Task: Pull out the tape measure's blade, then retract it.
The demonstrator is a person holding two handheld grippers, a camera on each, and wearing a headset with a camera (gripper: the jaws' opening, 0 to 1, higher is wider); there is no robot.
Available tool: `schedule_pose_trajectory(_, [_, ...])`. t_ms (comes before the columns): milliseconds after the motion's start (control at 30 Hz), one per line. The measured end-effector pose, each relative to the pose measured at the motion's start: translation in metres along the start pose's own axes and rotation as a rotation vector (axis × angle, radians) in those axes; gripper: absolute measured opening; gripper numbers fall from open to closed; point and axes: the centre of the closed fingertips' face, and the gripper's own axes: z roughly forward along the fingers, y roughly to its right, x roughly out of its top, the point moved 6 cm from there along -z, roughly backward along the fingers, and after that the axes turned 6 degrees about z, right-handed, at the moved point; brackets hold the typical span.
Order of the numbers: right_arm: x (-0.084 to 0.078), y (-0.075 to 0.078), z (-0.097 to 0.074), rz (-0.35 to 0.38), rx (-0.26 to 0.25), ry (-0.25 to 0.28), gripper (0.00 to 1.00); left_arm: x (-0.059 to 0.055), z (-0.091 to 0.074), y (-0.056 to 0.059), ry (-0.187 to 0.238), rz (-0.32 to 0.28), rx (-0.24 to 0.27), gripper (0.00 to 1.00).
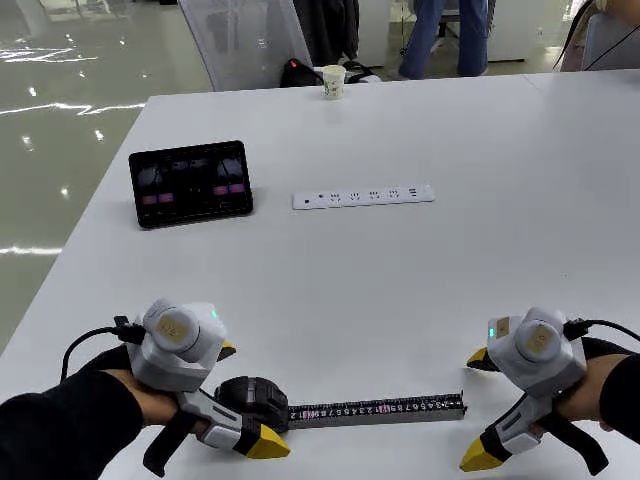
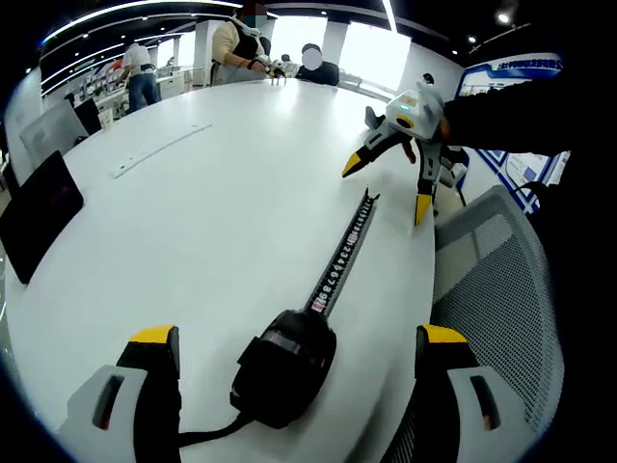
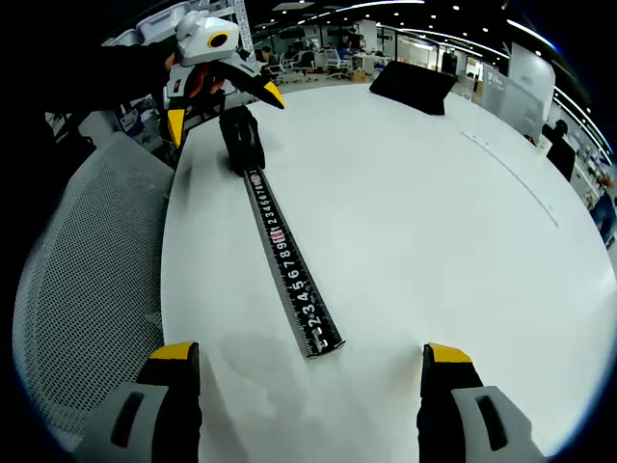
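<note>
- I took the tape measure's case (image 1: 253,398) as my reference; it lay on the white table (image 1: 420,290), close to my edge.
- The blade (image 1: 378,409) ran out of the case toward my right, flat on the table with its numbers up. Its hooked end was well apart from the case.
- My left gripper (image 2: 299,340) straddled the case with its jaws spread wide. The left gripper view showed a gap on either side, so it gripped nothing.
- My right gripper (image 3: 309,353) sat at the blade's far end from the case, also spread wide. The hook lay just in front of the gap between its jaws, unpinched.
- I judged the pull-out half done: the blade lay extended with neither gripper on it, so I supposed a lock or friction held it.
- Retraction was left and, as far as I could see, not begun. I expected to steady the case and let the blade run back in.
- A tablet (image 1: 191,183) and a power strip (image 1: 364,196) lay well beyond the case, clear of the work.
</note>
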Motion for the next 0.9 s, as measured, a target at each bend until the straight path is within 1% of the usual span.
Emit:
schedule_pose_trajectory(33, [0.001,0.001,0.000,0.010,-0.008,0.014,0.99,0.000,0.000,0.000,-0.003,-0.010,0.000,0.99])
schedule_pose_trajectory(67, [0.000,0.001,-0.001,0.009,-0.016,0.017,0.99,0.000,0.000,0.000,-0.002,-0.015,0.001,0.99])
schedule_pose_trajectory(100, [0.001,0.001,-0.001,0.018,-0.019,0.035,0.99,0.000,0.000,-0.001,0.004,-0.017,0.003,0.99])
schedule_pose_trajectory(133, [0.001,0.001,-0.002,0.032,-0.019,0.042,0.99,0.001,-0.001,-0.001,0.008,-0.015,0.010,0.99])
schedule_pose_trajectory(233, [0.002,0.003,-0.003,0.050,-0.029,0.055,0.99,0.005,-0.001,-0.003,0.039,-0.005,0.025,0.99])
schedule_pose_trajectory(267, [0.002,0.003,-0.004,0.055,-0.030,0.059,0.99,0.005,-0.001,-0.004,0.039,-0.007,0.030,0.99])
schedule_pose_trajectory(400, [0.001,0.003,-0.005,0.064,-0.041,0.068,0.99,0.004,-0.002,-0.003,0.033,-0.026,0.035,0.99])
schedule_pose_trajectory(467, [0.001,0.003,-0.007,0.076,-0.051,0.086,0.99,0.002,-0.002,-0.004,0.033,-0.030,0.041,0.99])
schedule_pose_trajectory(533, [0.003,0.004,-0.011,0.097,-0.070,0.123,0.99,0.000,-0.004,-0.004,0.043,-0.037,0.052,0.99])
schedule_pose_trajectory(600, [0.004,0.003,-0.013,0.105,-0.078,0.148,0.99,-0.004,-0.005,-0.004,0.047,-0.041,0.054,0.99])
schedule_pose_trajectory(667, [0.001,0.003,-0.015,0.111,-0.083,0.159,0.99,-0.008,-0.006,-0.002,0.043,-0.053,0.052,0.99])
schedule_pose_trajectory(700, [-0.001,0.001,-0.015,0.108,-0.080,0.173,0.99,-0.010,-0.006,-0.002,0.051,-0.052,0.060,0.99])
schedule_pose_trajectory(767, [-0.004,0.000,-0.015,0.097,-0.091,0.184,0.99,-0.013,-0.007,-0.004,0.061,-0.046,0.084,0.99])
schedule_pose_trajectory(867, [-0.008,-0.003,-0.018,0.099,-0.091,0.196,0.99,-0.012,-0.011,-0.004,0.114,-0.052,0.106,0.99])
schedule_pose_trajectory(900, [-0.009,-0.003,-0.018,0.098,-0.095,0.199,0.99,-0.013,-0.012,-0.005,0.122,-0.048,0.118,0.99])
